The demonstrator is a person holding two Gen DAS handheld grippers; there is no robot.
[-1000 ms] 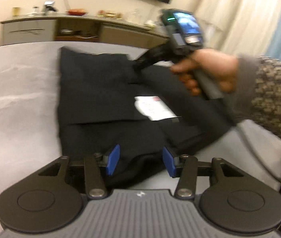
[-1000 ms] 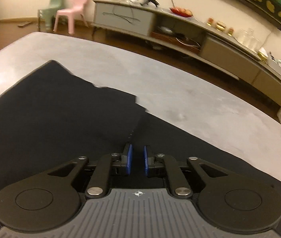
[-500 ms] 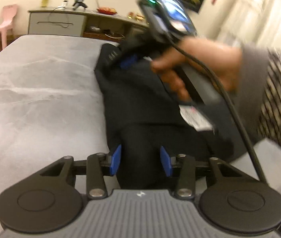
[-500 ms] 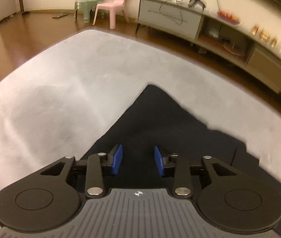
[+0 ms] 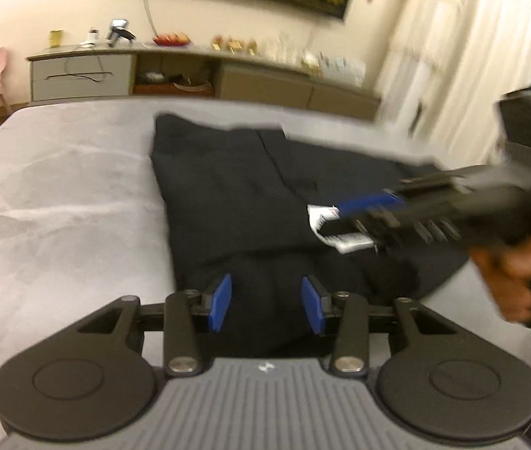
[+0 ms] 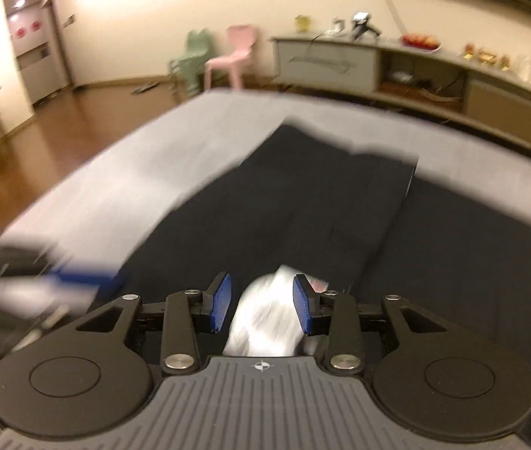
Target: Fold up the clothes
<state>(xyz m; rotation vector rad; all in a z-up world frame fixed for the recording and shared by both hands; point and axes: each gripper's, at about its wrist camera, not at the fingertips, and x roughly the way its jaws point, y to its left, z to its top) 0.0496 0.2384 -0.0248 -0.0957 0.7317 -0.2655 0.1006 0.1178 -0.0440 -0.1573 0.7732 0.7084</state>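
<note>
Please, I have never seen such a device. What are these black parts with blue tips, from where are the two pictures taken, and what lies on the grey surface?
A person holds one hand tool in each hand; each tool has tongs with blue pads and a camera looking along them. One picture looks along the left tongs, the other along the right tongs. Both are open and hold nothing. A black garment, partly folded, lies on the grey surface. Its white label shows between the right tongs' pads. The left view shows the right hand too.
</note>
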